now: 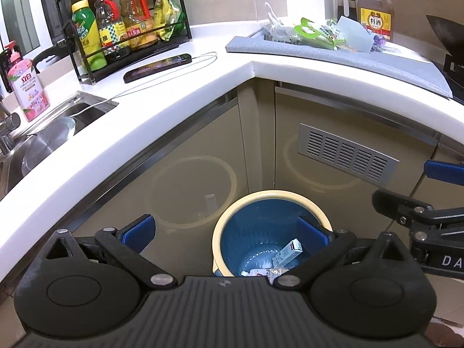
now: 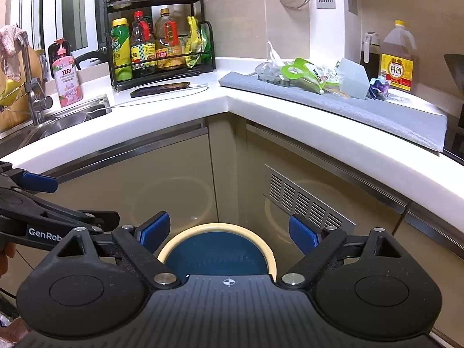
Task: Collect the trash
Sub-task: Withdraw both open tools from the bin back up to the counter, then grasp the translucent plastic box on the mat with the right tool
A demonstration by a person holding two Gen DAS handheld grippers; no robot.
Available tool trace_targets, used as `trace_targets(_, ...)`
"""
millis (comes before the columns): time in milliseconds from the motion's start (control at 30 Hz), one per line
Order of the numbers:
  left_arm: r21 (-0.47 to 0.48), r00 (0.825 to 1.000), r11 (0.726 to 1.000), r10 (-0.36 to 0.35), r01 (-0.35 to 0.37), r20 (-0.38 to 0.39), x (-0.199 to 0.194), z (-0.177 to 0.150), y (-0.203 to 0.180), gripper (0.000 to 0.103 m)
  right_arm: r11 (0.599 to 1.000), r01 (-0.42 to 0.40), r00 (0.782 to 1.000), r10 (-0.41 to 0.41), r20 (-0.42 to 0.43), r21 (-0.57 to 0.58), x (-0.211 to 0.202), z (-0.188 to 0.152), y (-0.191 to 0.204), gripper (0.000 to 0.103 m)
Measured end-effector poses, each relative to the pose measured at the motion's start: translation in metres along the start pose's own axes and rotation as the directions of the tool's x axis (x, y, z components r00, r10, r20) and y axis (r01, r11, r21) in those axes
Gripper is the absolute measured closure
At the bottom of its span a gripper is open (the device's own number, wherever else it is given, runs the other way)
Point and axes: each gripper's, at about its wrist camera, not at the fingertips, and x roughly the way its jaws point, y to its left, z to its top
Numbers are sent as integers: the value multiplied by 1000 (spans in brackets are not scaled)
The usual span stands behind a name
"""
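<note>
A blue trash bin with a cream rim (image 1: 252, 200) (image 2: 214, 227) stands on the floor in the cabinet corner. Inside it lie a small white carton (image 1: 287, 250) and crumpled wrappers (image 1: 268, 272). My left gripper (image 1: 226, 232) hangs open above the bin with nothing between its blue pads. My right gripper (image 2: 229, 233) is open too, over the bin's near rim, empty. On the grey mat (image 1: 377, 63) (image 2: 406, 113) lies a pile of trash: clear plastic (image 2: 268, 68), a green-and-white packet (image 1: 316, 32) (image 2: 307, 72), a pale blue box (image 1: 355, 33) (image 2: 352, 78) and a purple wrapper (image 2: 380, 85).
White countertop (image 1: 185, 87) wraps the corner above beige cabinet doors with a metal vent (image 1: 348, 152). A phone on a cable (image 1: 158, 66), a bottle rack (image 2: 159, 43), a pink soap bottle (image 2: 66, 75), the sink (image 1: 58, 127) and a cooking wine jug (image 2: 397, 58) stand around.
</note>
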Motion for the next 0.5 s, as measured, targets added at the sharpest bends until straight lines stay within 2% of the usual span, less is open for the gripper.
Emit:
trace_targets(233, -9, 1000, 1000, -21, 21, 17, -2, 19, 3, 0, 999, 2, 1000, -3, 16, 36, 0, 15, -13, 12)
trace_targets(500, -18, 997, 1000, -19, 20, 75, -6, 54, 6, 0, 997, 44, 993, -50, 110, 59, 7, 61, -46, 11)
